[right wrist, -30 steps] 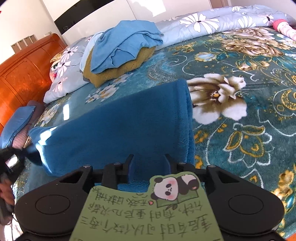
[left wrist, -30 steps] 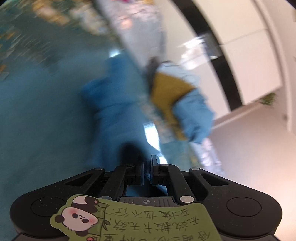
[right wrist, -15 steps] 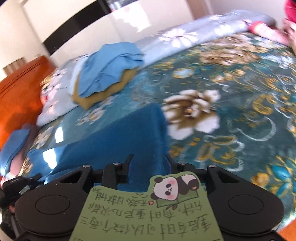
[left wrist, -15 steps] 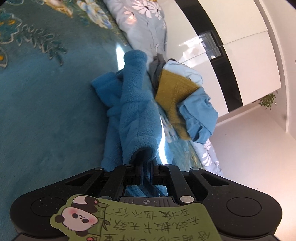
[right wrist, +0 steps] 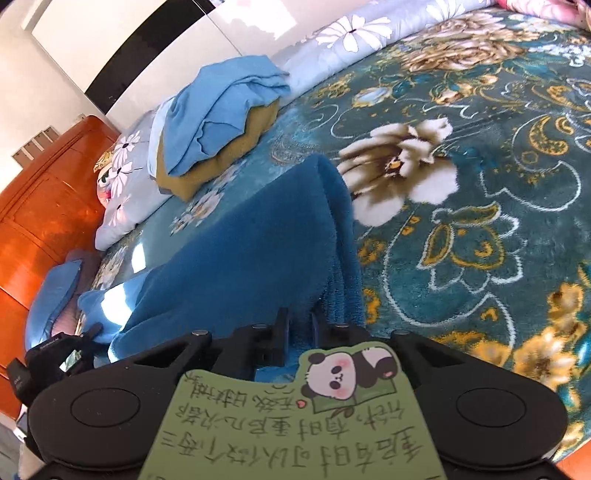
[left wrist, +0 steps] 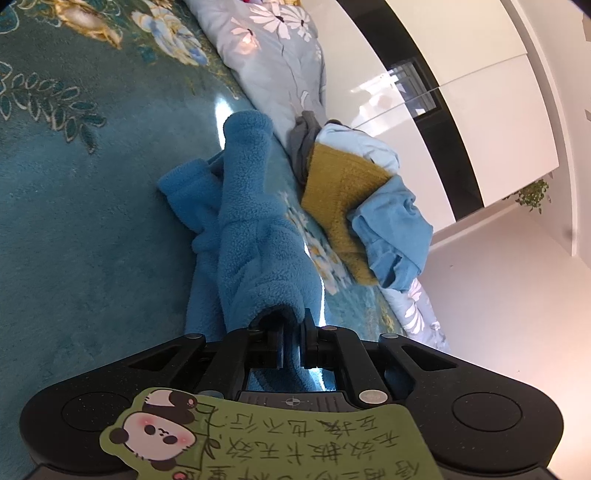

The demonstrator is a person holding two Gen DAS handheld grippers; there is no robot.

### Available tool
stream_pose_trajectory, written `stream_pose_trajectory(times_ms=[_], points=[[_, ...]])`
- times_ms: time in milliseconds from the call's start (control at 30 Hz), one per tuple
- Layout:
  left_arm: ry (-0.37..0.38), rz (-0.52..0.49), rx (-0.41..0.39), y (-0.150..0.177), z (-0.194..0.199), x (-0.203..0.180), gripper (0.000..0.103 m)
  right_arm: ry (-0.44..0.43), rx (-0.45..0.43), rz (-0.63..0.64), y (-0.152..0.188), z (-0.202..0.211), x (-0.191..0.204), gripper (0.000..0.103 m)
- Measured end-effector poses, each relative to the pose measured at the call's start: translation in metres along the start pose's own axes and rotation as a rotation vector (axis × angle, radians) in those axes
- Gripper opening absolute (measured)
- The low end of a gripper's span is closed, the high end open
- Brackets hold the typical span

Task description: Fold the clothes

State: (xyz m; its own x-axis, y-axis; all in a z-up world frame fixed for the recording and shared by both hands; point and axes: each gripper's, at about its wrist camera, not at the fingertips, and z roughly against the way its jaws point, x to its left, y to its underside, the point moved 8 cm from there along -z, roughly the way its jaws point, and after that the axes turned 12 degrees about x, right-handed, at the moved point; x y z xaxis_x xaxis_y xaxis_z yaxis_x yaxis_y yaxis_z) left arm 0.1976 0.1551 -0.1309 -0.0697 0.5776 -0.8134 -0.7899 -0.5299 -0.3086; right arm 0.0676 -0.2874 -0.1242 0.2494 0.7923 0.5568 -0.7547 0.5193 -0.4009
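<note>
A blue fleece garment lies on the teal floral bedspread. My left gripper is shut on one end of it, and the fleece stretches away from the jaws in a bunched ridge. In the right wrist view the same blue fleece garment is folded over itself with a crease running away from me. My right gripper is shut on its near edge. The left gripper shows at the far left, holding the other end.
A pile of folded clothes, light blue over mustard yellow, sits by the grey floral quilt at the bed's far side; the pile also shows in the left wrist view. An orange wooden headboard and a blue pillow are at left.
Both grippers have kept hold of the fleece. The right gripper closed tighter and the garment's fold now stands up in a sharper crease. The left view went from blurred to steady.
</note>
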Motion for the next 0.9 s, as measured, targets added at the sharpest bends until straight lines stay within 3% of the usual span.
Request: stream_pose_trajectory(times_ms=[100, 133, 267, 467, 800, 900], points=[[-0.008, 0.005, 0.001, -0.001, -0.001, 0.002, 0.005, -0.021, 0.007, -0.018, -0.003, -0.007, 0.0, 0.021], [-0.008, 0.005, -0.005, -0.002, 0.0, 0.002, 0.005, -0.016, 0.003, -0.022, -0.004, -0.007, 0.0, 0.009], [-0.007, -0.01, -0.035, -0.008, 0.007, -0.001, 0.005, -0.023, -0.064, -0.003, -0.006, 0.011, 0.007, 0.005], [-0.064, -0.011, -0.006, -0.003, 0.002, 0.017, 0.008, 0.052, 0.006, 0.05, 0.009, 0.004, -0.004, 0.004], [-0.052, 0.005, 0.008, 0.005, 0.003, 0.029, 0.009, 0.03, 0.017, -0.002, 0.012, -0.006, -0.016, 0.003], [-0.031, 0.0, 0.05, 0.009, 0.011, 0.023, 0.015, 0.02, 0.019, -0.003, 0.012, -0.006, -0.017, 0.004]])
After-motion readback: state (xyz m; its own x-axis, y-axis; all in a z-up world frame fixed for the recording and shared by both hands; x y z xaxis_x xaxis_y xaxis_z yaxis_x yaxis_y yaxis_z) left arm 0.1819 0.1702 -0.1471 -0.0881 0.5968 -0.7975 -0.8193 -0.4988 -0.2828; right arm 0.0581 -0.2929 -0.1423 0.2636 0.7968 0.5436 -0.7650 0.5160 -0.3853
